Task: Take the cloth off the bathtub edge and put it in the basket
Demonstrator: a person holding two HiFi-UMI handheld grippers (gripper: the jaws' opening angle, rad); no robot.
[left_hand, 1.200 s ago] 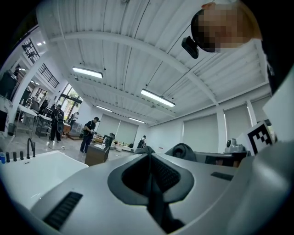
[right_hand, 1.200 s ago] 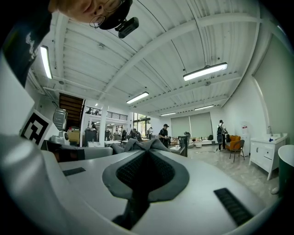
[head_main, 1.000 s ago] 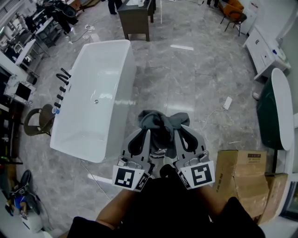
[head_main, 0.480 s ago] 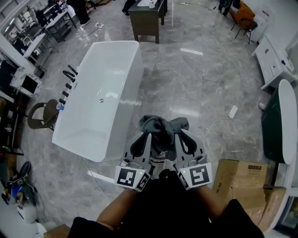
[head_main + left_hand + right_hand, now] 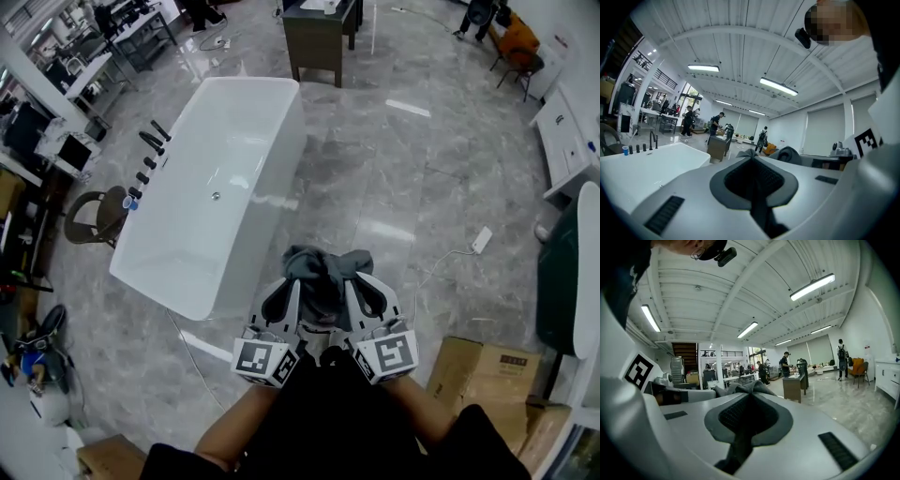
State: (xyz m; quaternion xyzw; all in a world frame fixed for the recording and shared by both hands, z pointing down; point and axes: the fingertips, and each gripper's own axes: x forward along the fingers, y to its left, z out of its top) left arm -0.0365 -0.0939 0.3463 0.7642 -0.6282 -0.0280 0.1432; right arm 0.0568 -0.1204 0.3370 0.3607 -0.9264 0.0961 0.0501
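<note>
Risk: the cloth [image 5: 323, 277] bunches loosely past the tips, so a fold may slip out if either pinch eases.
Basket: in no view, so it must be found first.
Left gripper [image 5: 291, 286]: jaws pressed together on a fold of cloth.
Right gripper [image 5: 354, 284]: jaws pinching the cloth too.
Cloth: lower centre of the head view, at both tips, clear of the bathtub [image 5: 216, 187] at upper left.

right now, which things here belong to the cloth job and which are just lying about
Job: grey cloth, clamped in left gripper and right gripper; white bathtub. No basket in view.
Lying about: cardboard boxes, dark cabinet, power strip, brown chair.
</note>
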